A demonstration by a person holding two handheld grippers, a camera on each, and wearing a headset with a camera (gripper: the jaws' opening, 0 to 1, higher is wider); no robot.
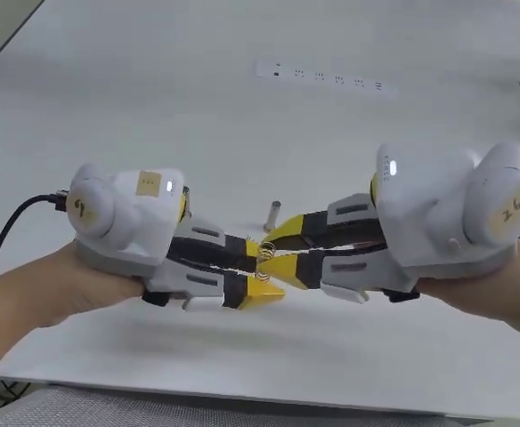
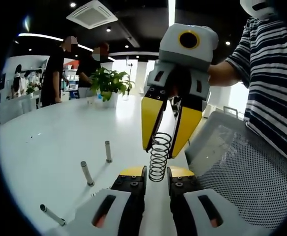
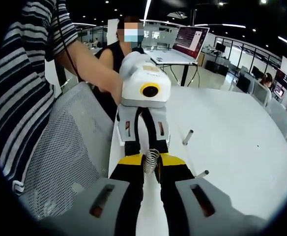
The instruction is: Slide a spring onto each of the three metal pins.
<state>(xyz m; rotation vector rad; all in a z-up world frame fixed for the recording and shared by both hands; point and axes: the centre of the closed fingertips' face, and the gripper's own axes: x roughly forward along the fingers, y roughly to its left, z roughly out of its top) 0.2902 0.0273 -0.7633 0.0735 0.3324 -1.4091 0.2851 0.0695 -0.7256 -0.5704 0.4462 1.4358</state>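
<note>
A small steel spring (image 1: 265, 253) hangs in the air between my two grippers, which face each other tip to tip above the white table (image 1: 153, 107). My left gripper (image 1: 255, 264) is shut on one end of the spring (image 2: 158, 157), and its own jaws (image 2: 156, 173) rise at the bottom of the left gripper view. My right gripper (image 1: 279, 252) pinches the other end with its yellow fingers (image 2: 151, 118). The right gripper view shows the spring (image 3: 152, 161) between my right gripper (image 3: 152, 166) tips. Three metal pins (image 2: 107, 151) (image 2: 87, 173) (image 2: 51, 215) lie or stand bare on the table; one pin (image 1: 272, 214) sits just behind the grippers.
A white power strip (image 1: 325, 77) lies at the far side of the table. A mesh chair (image 3: 70, 147) stands by the near edge. People stand in the background, and a potted plant (image 2: 110, 81) sits at the table's end.
</note>
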